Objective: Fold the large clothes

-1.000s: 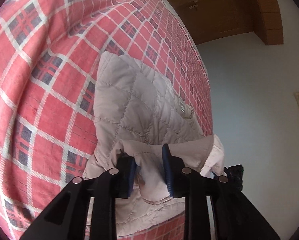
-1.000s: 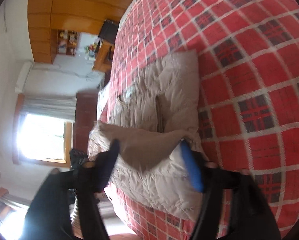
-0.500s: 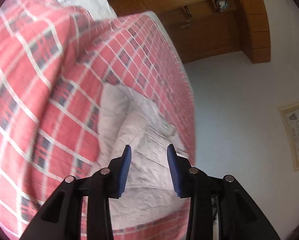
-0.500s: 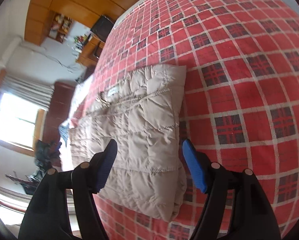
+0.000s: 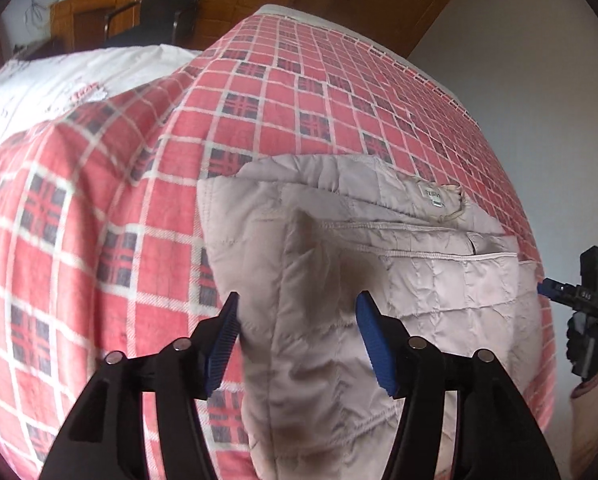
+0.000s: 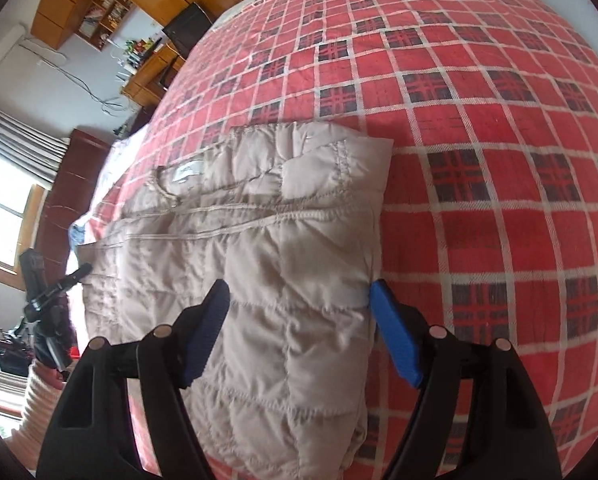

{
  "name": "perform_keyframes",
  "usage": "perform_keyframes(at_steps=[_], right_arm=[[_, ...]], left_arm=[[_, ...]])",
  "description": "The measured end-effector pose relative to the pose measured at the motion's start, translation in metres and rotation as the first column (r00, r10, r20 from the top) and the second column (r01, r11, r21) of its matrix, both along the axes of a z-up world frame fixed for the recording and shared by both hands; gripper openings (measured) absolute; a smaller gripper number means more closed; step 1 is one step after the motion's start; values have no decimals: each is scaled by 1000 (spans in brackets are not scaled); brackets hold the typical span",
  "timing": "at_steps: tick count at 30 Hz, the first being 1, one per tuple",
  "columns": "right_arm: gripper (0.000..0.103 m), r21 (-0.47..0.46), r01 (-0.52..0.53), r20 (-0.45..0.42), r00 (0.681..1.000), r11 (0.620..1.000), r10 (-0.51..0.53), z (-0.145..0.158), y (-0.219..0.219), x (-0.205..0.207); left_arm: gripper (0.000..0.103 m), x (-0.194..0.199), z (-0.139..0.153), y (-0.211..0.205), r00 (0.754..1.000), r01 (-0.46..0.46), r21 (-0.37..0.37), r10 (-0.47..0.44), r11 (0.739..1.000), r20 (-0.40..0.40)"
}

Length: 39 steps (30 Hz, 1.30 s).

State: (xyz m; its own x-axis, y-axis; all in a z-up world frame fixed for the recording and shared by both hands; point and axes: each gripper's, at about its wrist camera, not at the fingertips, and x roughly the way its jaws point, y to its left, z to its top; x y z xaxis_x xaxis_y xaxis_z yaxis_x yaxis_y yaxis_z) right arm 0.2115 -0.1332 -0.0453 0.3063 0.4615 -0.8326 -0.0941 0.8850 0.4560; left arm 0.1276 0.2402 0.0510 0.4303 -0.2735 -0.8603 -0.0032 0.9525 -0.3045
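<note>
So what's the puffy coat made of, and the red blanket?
The coat looks like thin, slightly shiny woven fabric, maybe nylon, stitched in padded squares. The blanket looks like soft, fuzzy, matte woven cloth, perhaps cotton or wool, judging by its blurry checks.

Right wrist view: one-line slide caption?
Open right tool poised over a folded beige quilted jacket lying on a red plaid blanket.

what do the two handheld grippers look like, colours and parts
Both match: the left gripper and right gripper have black, angular plastic arms with round silver bolts, ending in ribbed blue pads on the fingers. A black glove covers one hand.
</note>
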Motion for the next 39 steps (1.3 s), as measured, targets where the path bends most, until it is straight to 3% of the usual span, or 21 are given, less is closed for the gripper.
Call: perform_keyframes(at_steps=[2,3,5,6,11,13,15,16,17,18,19,21,26,31,34,39], right_arm=[[60,-34,-6,7,1000,999,6,-1,3,2],[60,-40,-3,9,1000,999,3,-1,2,2],[63,-46,29,5,1000,999,-29,-3,-4,3],[70,-45,41,3,999,998,-41,-3,-7,2],[76,27,64,-26,998,998,-63,-13,-20,6],[68,41,55,-32,998,998,-53,-17,-17,9],[42,78,48,-39,998,996,-45,-20,-15,10],[37,82,50,-29,998,995,-48,-18,-14,10],[28,74,49,-15,999,996,-48,-15,-13,8],[16,68,45,3,999,997,-46,-10,-12,6],[13,80,42,19,999,996,-43,-3,-13,2],[9,110,30,62,997,993,-37,12,-15,-5],[9,138,-31,207,978,990,1,68,-14,-22],[9,138,-28,299,954,990,-15,110,-13,-2],[9,153,14,291,955,988,-58,114,-15,29],[9,115,79,246,964,990,-105,91,-14,80]], left_arm=[[33,2,2,-7,1000,13,20,-13,1000,15],[30,1,3,-9,1000,17,33,-17,999,23],[30,-1,6,-12,999,23,50,-24,998,31],[30,-1,6,-12,999,26,52,-27,998,29],[37,3,2,-10,1000,20,43,-20,999,4],[38,6,-2,-12,1000,17,43,-16,999,-5],[38,7,-4,-15,1000,13,51,-13,999,-6],[32,6,-3,-16,1000,11,54,-11,998,2],[19,4,0,-16,1000,10,51,-11,999,15],[15,1,5,-16,999,6,38,-7,999,32],[12,-3,11,-14,998,-1,18,0,1000,56],[8,-12,26,-11,994,-6,-24,9,1000,107],[6,-25,67,-15,975,2,-29,4,1000,222],[6,-1,101,-13,947,-23,-35,33,999,318],[6,30,105,-8,940,-54,-33,62,998,336],[6,86,84,-15,950,-58,62,37,996,310]])
